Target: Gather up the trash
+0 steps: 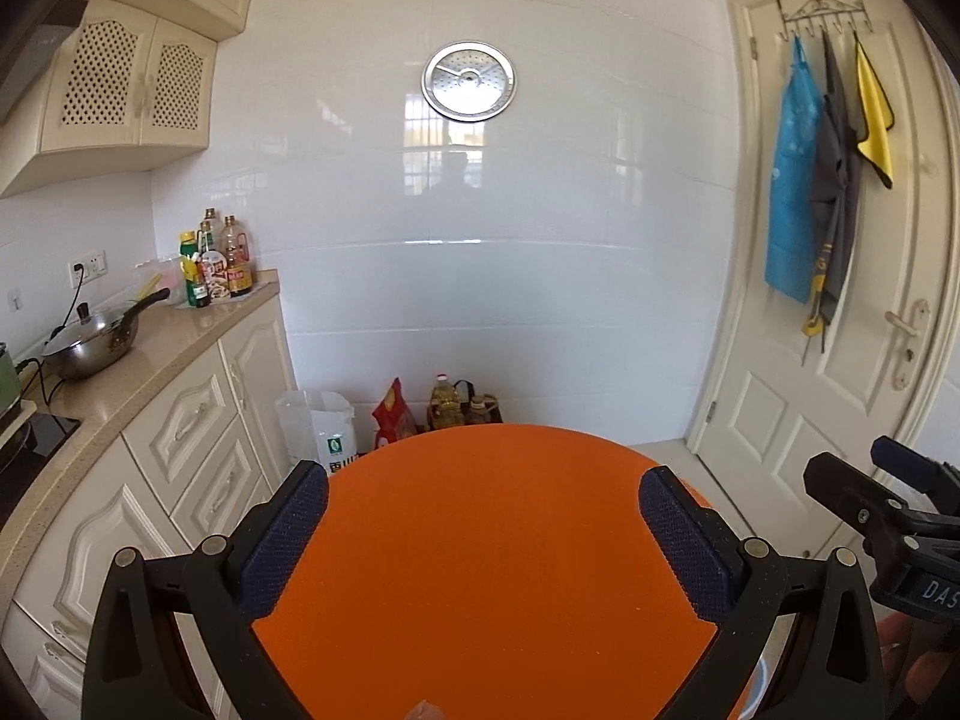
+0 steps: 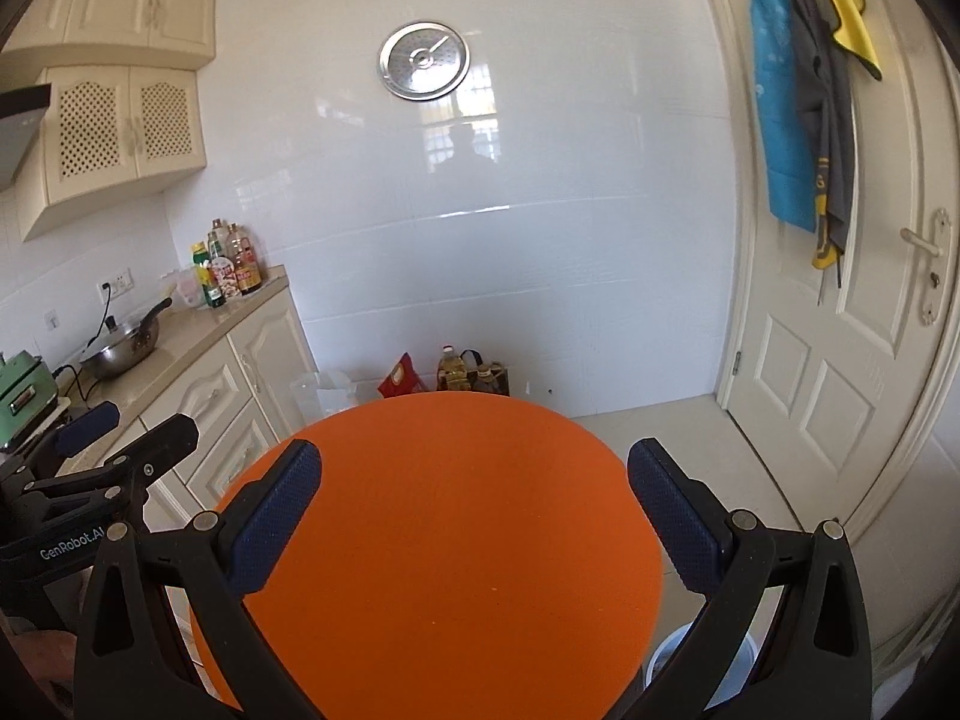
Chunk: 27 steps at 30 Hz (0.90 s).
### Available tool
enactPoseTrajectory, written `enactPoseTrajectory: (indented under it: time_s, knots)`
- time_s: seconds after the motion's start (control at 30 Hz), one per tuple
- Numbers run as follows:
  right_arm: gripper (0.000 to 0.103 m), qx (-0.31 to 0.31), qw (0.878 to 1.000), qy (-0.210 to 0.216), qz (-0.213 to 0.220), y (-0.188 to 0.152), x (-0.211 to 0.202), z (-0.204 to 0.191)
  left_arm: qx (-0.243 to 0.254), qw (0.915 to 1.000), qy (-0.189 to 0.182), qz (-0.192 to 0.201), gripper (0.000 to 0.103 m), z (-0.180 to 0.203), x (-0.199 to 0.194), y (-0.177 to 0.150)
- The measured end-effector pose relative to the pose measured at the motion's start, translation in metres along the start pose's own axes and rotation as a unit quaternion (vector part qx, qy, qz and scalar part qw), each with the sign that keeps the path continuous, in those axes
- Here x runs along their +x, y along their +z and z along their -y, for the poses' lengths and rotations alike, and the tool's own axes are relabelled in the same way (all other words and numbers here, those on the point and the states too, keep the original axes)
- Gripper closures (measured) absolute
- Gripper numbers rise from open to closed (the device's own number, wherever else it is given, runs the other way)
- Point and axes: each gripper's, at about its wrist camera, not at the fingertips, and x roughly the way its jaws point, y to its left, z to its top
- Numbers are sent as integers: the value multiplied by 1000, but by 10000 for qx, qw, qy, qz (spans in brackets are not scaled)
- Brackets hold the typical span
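A round orange table point(image 1: 480, 552) fills the lower middle of both views point(image 2: 444, 540). My left gripper point(image 1: 483, 534) is open and empty above it. My right gripper point(image 2: 474, 516) is open and empty above it too. A small pale scrap point(image 1: 423, 710) shows at the bottom edge of the left wrist view, on the table's near side. A pale blue bin rim point(image 2: 672, 654) shows below the table's right edge. The right gripper shows at the right edge of the left wrist view point(image 1: 900, 516); the left gripper shows at the left of the right wrist view point(image 2: 102, 468).
A cream counter point(image 1: 180, 342) with a wok point(image 1: 96, 342) and sauce bottles point(image 1: 219, 264) runs along the left. A white sack point(image 1: 318, 432), a red bag point(image 1: 393, 414) and oil bottles point(image 1: 450, 405) stand on the floor against the tiled wall. A white door point(image 1: 840, 300) with hanging cloths is at the right.
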Motion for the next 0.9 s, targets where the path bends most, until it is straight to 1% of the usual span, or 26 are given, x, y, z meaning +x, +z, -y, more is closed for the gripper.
enactPoseTrajectory:
  time_s: [0.23, 0.4, 0.57, 0.63, 0.9]
  knots:
    - [0, -334, 9993, 137, 68, 3, 6, -40, -266, 9992, 274, 73, 1, -4, -25, -7]
    - [0, -411, 9990, 148, 75, 3, 8, -48, -369, 9982, 416, 213, 1, -14, -40, -6]
    - [0, -444, 9989, 115, 73, 4, 12, -53, -417, 9979, 428, 256, 1, -12, -52, -11]
    - [0, -471, 9988, 96, 86, 5, 12, -56, -407, 9973, 533, 289, 1, -10, -57, -13]
    - [0, -607, 9980, 93, 167, 6, 8, -69, -475, 9968, 567, 311, 1, -7, -60, -13]
